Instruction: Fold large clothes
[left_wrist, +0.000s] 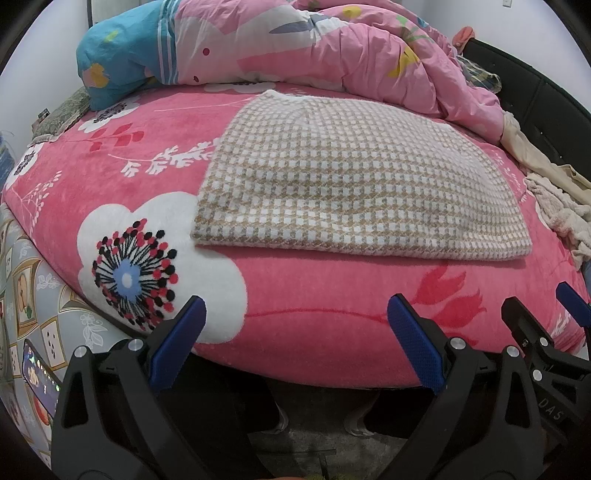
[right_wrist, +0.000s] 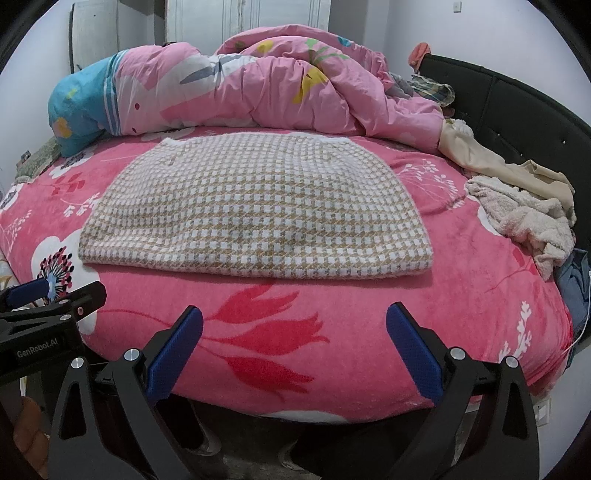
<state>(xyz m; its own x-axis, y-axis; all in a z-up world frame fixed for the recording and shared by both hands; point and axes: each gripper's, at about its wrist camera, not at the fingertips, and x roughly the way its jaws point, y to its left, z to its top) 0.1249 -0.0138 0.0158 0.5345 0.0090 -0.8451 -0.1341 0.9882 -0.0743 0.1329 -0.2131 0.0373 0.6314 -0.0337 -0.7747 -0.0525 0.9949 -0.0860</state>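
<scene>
A beige-and-white houndstooth garment (left_wrist: 347, 188) (right_wrist: 255, 210) lies folded flat on the pink flowered bed cover (left_wrist: 332, 291) (right_wrist: 461, 295), its thick folded edge toward me. My left gripper (left_wrist: 295, 339) is open at the near edge of the bed, well short of the garment, holding nothing. My right gripper (right_wrist: 293, 350) is open too, also back from the garment with empty fingers. The right gripper (left_wrist: 546, 314) shows at the lower right of the left wrist view. The left gripper (right_wrist: 51, 295) shows at the lower left of the right wrist view.
A crumpled pink quilt (right_wrist: 277, 85) with a blue end (left_wrist: 122, 62) is heaped along the far side. A cream towel and beige clothes (right_wrist: 524, 214) (left_wrist: 561, 206) pile at the right by the black headboard (right_wrist: 517, 114). A phone (left_wrist: 38, 380) lies lower left. Dark floor below.
</scene>
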